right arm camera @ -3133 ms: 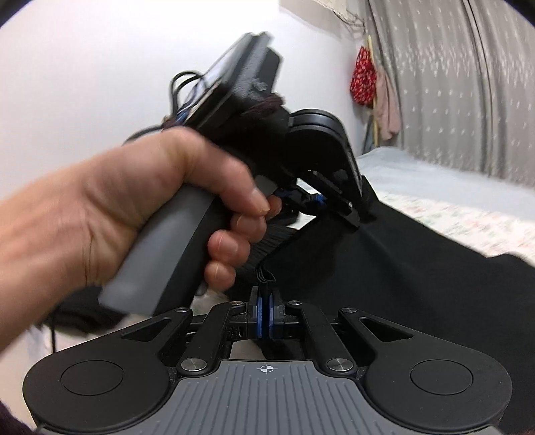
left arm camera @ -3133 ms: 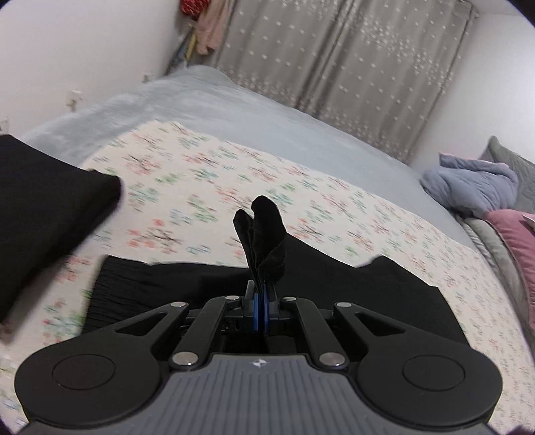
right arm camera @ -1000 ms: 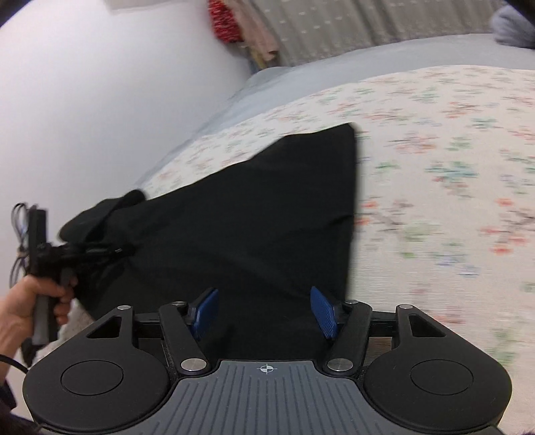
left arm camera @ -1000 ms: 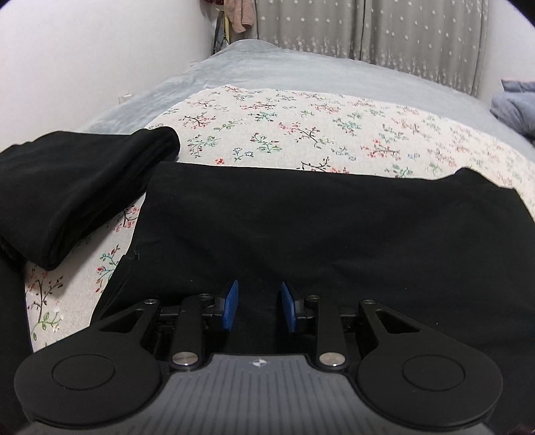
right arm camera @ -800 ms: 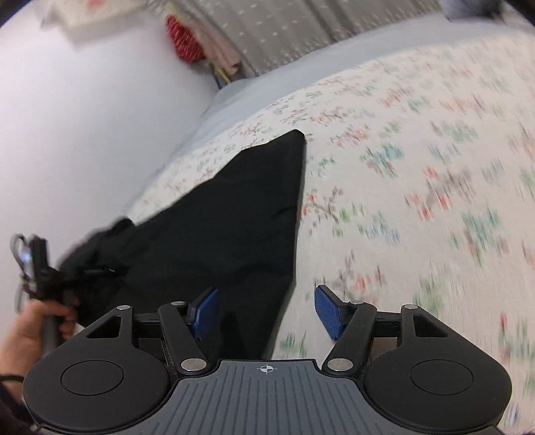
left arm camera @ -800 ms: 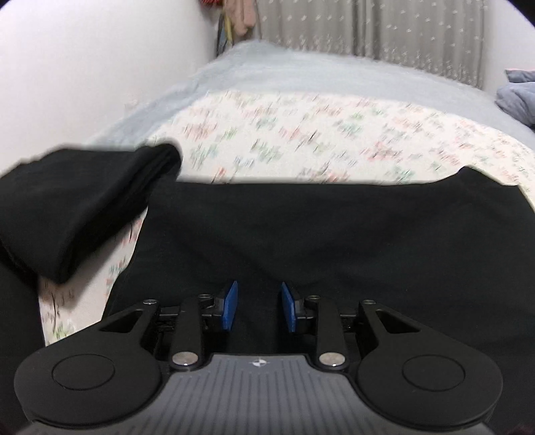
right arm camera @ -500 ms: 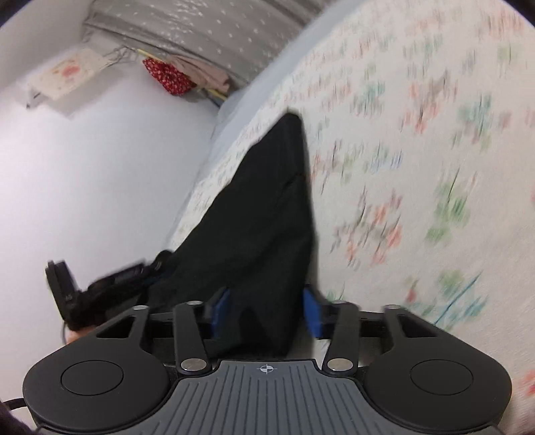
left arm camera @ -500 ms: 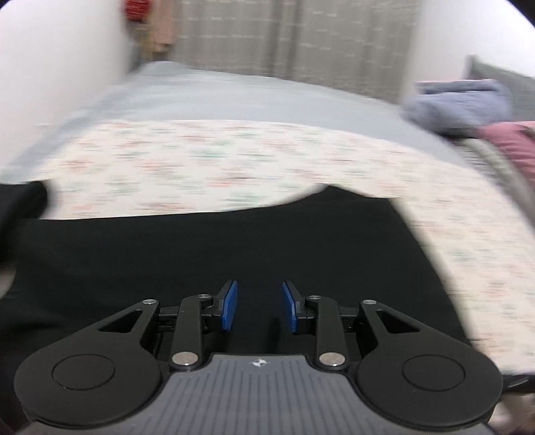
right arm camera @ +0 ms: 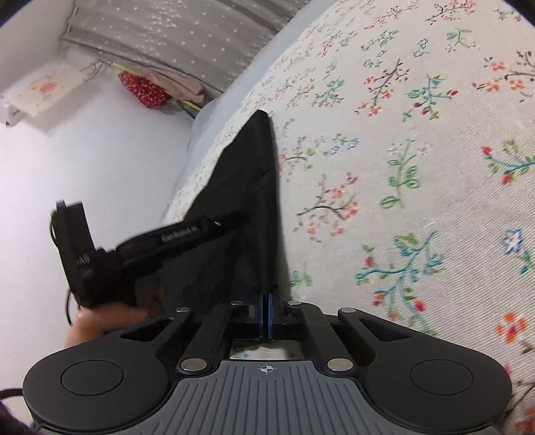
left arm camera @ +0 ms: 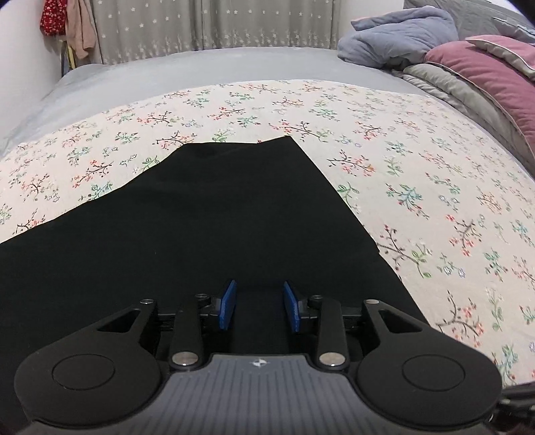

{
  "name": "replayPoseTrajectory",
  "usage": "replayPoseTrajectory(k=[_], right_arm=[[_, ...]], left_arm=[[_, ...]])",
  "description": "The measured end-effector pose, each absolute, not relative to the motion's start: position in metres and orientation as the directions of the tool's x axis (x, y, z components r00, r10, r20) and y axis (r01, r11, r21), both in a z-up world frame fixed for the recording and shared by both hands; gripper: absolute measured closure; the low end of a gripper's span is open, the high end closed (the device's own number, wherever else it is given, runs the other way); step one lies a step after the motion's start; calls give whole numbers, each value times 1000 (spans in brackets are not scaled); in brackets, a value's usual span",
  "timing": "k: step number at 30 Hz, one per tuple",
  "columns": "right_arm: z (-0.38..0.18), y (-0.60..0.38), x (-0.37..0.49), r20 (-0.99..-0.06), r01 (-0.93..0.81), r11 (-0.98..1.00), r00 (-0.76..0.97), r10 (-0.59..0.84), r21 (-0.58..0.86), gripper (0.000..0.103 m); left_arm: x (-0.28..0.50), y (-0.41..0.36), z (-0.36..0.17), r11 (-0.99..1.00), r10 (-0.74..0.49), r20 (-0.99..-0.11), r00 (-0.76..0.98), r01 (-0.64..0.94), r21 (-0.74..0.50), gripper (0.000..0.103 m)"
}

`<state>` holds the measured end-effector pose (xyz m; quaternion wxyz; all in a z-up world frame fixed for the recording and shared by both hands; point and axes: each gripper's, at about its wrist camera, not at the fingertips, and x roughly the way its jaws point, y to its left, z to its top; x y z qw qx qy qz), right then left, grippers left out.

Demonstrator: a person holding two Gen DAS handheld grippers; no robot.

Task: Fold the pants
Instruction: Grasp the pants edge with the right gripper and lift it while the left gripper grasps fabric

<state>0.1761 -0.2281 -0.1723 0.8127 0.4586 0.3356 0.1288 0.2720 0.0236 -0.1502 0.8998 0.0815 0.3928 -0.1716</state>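
Note:
The black pants (left arm camera: 207,217) lie flat on the floral sheet (left arm camera: 418,174), folded lengthwise, their far end near the middle of the bed. My left gripper (left arm camera: 257,306) is open, its blue pads low over the near part of the pants. In the right wrist view the pants (right arm camera: 247,200) run away from the camera. My right gripper (right arm camera: 266,314) is shut on their near right edge. The left gripper and the hand holding it (right arm camera: 110,264) show at the left there, over the pants.
A grey blanket (left arm camera: 167,73) covers the far bed. Blue-grey and pink bedding (left arm camera: 468,63) is piled at the right. Grey curtains (left arm camera: 200,26) and hanging clothes (left arm camera: 67,23) stand behind. A white wall (right arm camera: 83,150) borders the bed's left side.
Both grippers released the pants laid flat and moved along them. My left gripper swung right toward the far end, staying open. My right gripper dropped to the edge and closed on it.

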Motion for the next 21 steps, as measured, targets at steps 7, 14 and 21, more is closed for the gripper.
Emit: replayPoseTrajectory(k=[7,14,21], right_arm=[[-175,-221,174,-432,63,593,747,505,803,102],[-173,-209,170,-436,40,641,765,474,766,102],[-170,-195,170,-445,26,683,776,446,730,103]], left_arm=[[275,5,-148,927,-247,-718,651,374,20,54],[300,-20,-153,918,-255,-701,666,394,40,51],[346,-28,-154,939,-175,-697,695,330,93,27]])
